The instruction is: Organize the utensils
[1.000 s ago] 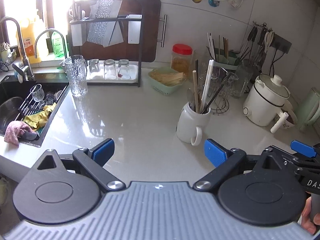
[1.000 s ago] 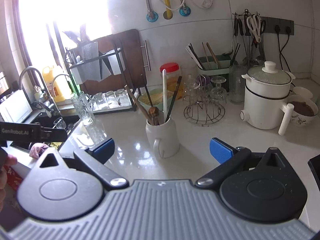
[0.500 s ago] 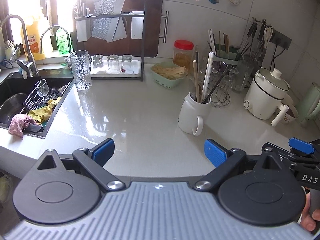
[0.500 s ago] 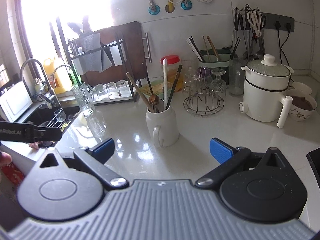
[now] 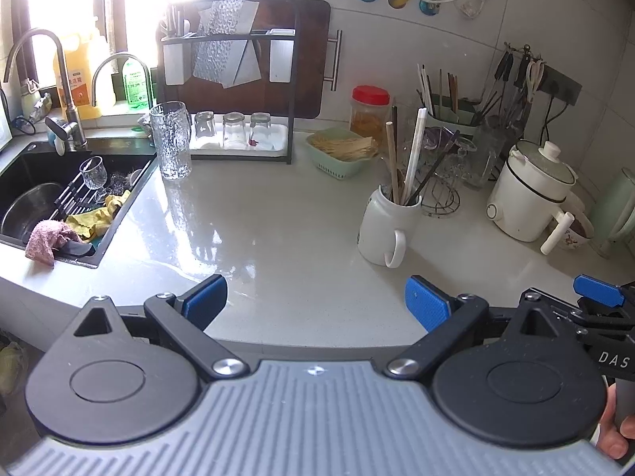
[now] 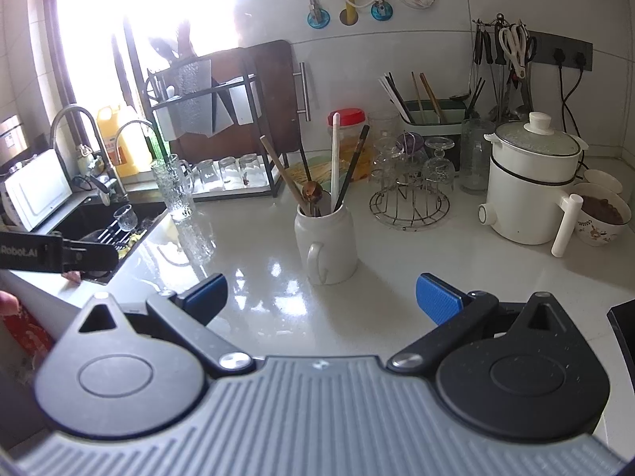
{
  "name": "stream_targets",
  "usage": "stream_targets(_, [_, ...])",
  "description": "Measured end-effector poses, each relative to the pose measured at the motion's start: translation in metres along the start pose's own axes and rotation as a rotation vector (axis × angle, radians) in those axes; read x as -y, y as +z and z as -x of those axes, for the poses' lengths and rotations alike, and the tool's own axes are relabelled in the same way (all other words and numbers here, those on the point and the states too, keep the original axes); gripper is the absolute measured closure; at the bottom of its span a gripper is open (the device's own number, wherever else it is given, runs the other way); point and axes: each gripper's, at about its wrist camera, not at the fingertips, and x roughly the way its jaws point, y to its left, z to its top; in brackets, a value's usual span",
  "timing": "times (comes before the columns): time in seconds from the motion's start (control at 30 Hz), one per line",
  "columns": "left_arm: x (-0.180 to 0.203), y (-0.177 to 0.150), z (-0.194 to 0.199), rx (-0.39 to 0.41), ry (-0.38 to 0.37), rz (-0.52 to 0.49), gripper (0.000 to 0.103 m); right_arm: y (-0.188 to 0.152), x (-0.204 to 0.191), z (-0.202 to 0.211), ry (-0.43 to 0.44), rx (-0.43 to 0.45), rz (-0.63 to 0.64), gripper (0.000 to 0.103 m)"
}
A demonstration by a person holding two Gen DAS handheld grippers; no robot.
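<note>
Both tools, left tool [image 5: 315, 297] and right tool [image 6: 320, 293], are wide open and hold nothing. Thin sticks and a spoon [image 6: 312, 192] stand in the white mug [image 6: 326, 240] on the bench [image 5: 278, 214]. They look light, stiff; pinch one near its top.

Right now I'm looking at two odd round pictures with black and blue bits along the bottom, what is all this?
Each picture comes from a fisheye camera fixed on a hand-held gripper, looking out along its two blue-tipped fingers. One view belongs to the left gripper, the other to the right gripper. A person holds one in each hand; both are open and hold nothing. Ahead is a pale kitchen counter. On it stands a white mug holding chopsticks and a spoon, beside a wire glass rack, a white cooking pot and a tall glass mug. A sink lies to the left.
</note>
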Motion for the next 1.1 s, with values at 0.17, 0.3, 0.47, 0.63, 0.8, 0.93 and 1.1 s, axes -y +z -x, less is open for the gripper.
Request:
stream_targets(0.17, [0.003,-0.001,0.003,0.004,-0.001,-0.005,0.005,0.0,0.001,0.001,0.004,0.003,-0.002,0.0])
stream_targets(0.3, [0.004,0.0,0.004,0.005,-0.002,-0.011,0.005,-0.001,0.001,0.002,0.004,0.004,-0.002,0.0])
stream_targets(0.47, [0.004,0.0,0.003,0.008,-0.006,-0.016,0.005,-0.001,0.003,0.003,0.0,0.008,-0.004,0.0])
stream_targets(0.63, [0.006,0.001,0.003,0.002,-0.005,-0.022,0.005,-0.001,0.005,0.006,-0.007,0.015,-0.005,0.0])
stream_targets(0.8, [0.009,0.003,0.011,0.026,-0.012,-0.045,0.005,0.003,0.005,0.01,-0.008,0.032,-0.01,0.0])
stream_targets(0.93, [0.007,0.002,0.011,0.019,-0.025,-0.022,0.005,0.005,0.001,0.011,-0.012,0.04,0.003,0.0])
stream_targets(1.1, [0.006,-0.001,0.014,0.016,-0.024,-0.028,0.005,0.001,-0.001,0.011,-0.01,0.034,-0.002,0.0])
